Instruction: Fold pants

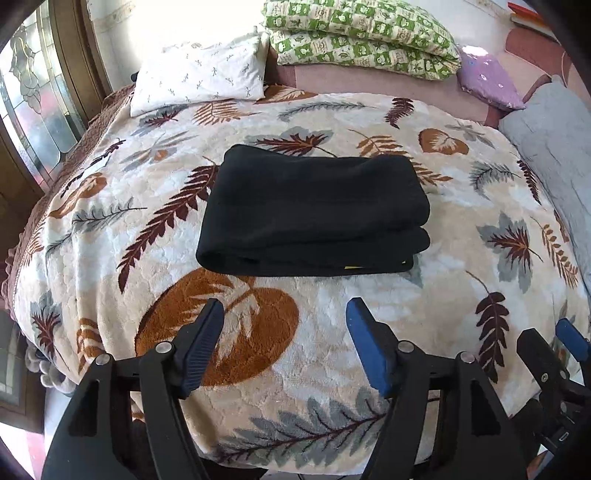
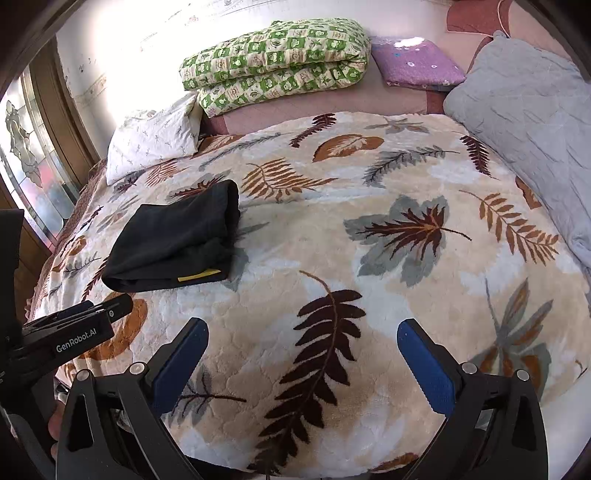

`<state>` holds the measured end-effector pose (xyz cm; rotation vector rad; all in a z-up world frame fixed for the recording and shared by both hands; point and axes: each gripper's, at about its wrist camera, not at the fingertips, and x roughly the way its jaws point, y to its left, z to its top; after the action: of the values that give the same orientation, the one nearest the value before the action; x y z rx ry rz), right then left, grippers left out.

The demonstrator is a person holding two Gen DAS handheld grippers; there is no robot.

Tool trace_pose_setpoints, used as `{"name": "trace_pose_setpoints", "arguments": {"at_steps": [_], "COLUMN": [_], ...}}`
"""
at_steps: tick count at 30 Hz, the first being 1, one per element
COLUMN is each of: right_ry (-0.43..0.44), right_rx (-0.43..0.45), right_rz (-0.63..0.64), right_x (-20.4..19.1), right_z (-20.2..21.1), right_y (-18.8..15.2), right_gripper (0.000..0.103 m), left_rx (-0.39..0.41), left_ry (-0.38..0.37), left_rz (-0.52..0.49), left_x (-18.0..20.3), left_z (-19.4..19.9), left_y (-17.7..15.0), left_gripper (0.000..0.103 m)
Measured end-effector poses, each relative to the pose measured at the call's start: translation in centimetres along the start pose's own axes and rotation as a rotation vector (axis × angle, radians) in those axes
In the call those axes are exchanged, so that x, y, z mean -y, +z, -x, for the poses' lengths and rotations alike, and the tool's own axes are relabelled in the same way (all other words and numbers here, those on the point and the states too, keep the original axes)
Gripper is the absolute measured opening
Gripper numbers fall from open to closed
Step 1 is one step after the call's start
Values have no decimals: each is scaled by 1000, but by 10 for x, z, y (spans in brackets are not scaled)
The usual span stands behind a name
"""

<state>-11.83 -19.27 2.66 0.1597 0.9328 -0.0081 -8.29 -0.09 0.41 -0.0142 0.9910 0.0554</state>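
The black pants (image 1: 314, 214) lie folded into a thick rectangle on the leaf-patterned blanket (image 1: 258, 332), with a small yellow tag at the near edge. In the right wrist view the pants (image 2: 173, 243) sit at the left. My left gripper (image 1: 284, 314) is open and empty, held back from the near edge of the pants. My right gripper (image 2: 303, 332) is open and empty over the blanket, to the right of the pants. The right gripper also shows at the lower right of the left wrist view (image 1: 550, 339), and the left gripper shows at the left of the right wrist view (image 2: 96, 314).
A white pillow (image 1: 203, 74), a green checked quilt (image 1: 362, 33), a purple cushion (image 1: 487, 81) and a grey cushion (image 1: 554, 147) lie along the far and right sides of the bed. A stained-glass window (image 1: 33, 103) is at the left.
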Motion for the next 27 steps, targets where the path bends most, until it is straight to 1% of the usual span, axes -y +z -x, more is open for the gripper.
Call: {"name": "trace_pose_setpoints", "arguments": {"at_steps": [1, 2, 4, 6, 7, 11, 20, 25, 27], "right_ry": [0, -1, -2, -2, -2, -7, -10, -8, -8], "right_rx": [0, 1, -1, -5, -6, -9, -16, -24, -28], "right_rz": [-1, -2, -5, -10, -12, -4, 9, 14, 13], "right_x": [0, 1, 1, 3, 3, 2, -2, -2, -2], "right_z": [0, 0, -1, -2, -3, -4, -5, -7, -8], "right_y": [0, 0, 0, 0, 0, 0, 0, -1, -1], "right_gripper": [103, 103, 103, 103, 103, 103, 103, 103, 103], "left_rx": [9, 7, 11, 32, 37, 25, 7, 10, -4], "left_ry": [6, 30, 97, 120, 119, 62, 19, -24, -33], "left_rz": [11, 21, 41, 47, 48, 45, 31, 47, 57], "left_x": [-1, -2, -4, -5, -6, -10, -7, -9, -10], "left_z": [2, 3, 6, 10, 11, 9, 6, 5, 4], "left_y": [1, 2, 2, 0, -1, 0, 1, 3, 4], "left_gripper": [68, 68, 68, 68, 68, 68, 68, 68, 68]}}
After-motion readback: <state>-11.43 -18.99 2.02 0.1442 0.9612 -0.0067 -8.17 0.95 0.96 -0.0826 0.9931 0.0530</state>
